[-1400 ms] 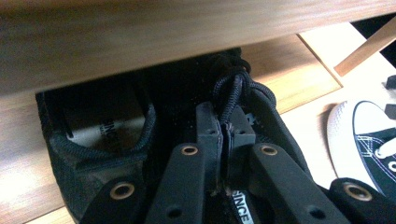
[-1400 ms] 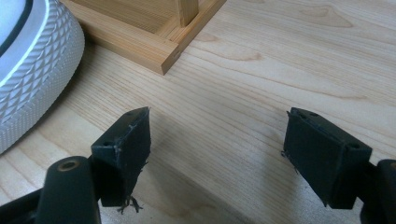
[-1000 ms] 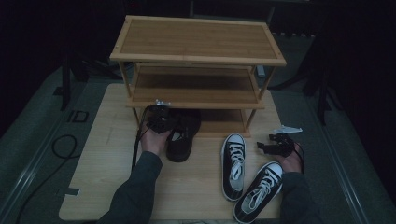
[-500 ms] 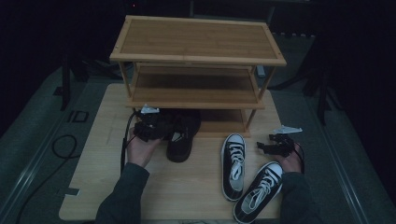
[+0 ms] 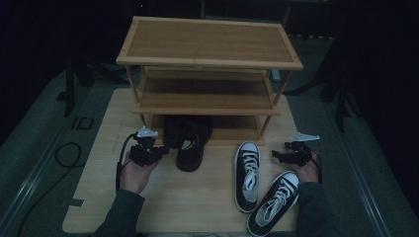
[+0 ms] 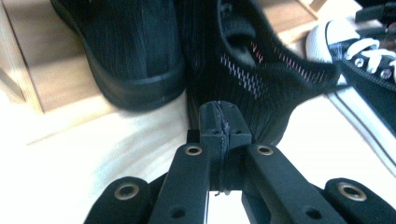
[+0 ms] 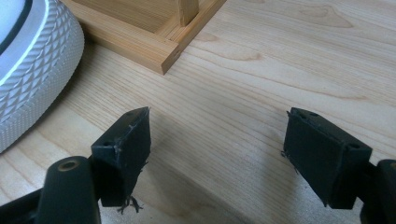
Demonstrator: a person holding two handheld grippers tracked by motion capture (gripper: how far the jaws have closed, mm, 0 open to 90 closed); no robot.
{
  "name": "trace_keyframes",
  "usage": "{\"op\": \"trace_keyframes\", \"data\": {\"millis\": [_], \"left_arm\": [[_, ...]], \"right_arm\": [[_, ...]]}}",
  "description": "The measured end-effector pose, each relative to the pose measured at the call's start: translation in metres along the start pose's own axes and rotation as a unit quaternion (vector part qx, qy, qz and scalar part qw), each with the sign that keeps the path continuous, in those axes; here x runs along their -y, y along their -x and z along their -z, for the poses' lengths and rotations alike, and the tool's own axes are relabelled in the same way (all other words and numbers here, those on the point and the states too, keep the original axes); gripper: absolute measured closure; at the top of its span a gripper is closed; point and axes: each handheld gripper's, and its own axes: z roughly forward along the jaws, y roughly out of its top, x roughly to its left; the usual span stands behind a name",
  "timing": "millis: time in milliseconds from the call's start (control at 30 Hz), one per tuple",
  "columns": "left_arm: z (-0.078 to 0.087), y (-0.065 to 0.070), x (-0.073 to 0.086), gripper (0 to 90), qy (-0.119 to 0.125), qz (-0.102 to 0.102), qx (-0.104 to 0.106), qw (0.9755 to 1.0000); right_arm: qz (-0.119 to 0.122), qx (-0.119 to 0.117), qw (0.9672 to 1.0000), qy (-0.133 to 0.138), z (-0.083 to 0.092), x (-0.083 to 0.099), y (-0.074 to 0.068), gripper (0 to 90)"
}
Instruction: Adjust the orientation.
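Left gripper [image 5: 154,154]: jaws pressed together with nothing between them, having just closed; it sits on the table just left of the black mesh shoe, pointing toward it.
Black mesh shoe [image 5: 191,146]: lies on the wooden tabletop [image 5: 197,197] with its toe under the rack's bottom shelf; in the left gripper view its heel [image 6: 261,88] is right in front of the shut jaws.
Second black shoe [image 6: 126,51]: beside the mesh one, on the bottom shelf.
Shoe rack [image 5: 207,64]: bamboo, three tiers, standing at the far side of the table; its upper two shelves are bare.
Right gripper [image 5: 284,155]: jaws spread wide over bare wood, holding nothing, near the rack's front right foot [image 7: 173,46].
Black-and-white sneakers [image 5: 247,173]: two laced canvas shoes between the grippers, the nearer one [image 5: 276,202] angled against the right forearm; a white rubber toe [image 7: 32,70] is close to the right gripper's left jaw.
Cable [image 5: 62,155]: loops on the grey floor, left of the table.
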Motion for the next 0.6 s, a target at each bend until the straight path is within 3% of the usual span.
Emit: {"op": "trace_keyframes", "data": {"millis": [367,600], "left_arm": [[-0.014,0.015,0.031,89.9,-0.034,-0.008,0.019,0.9992],[-0.025,0.023,0.039,89.8,-0.053,-0.015,0.023,0.9982]], "right_arm": [[0.002,0.001,1.0000,0.000,0.000,0.000,0.000,22.8],[0.002,0.001,1.0000,-0.001,0.000,0.000,0.000,22.8]]}}
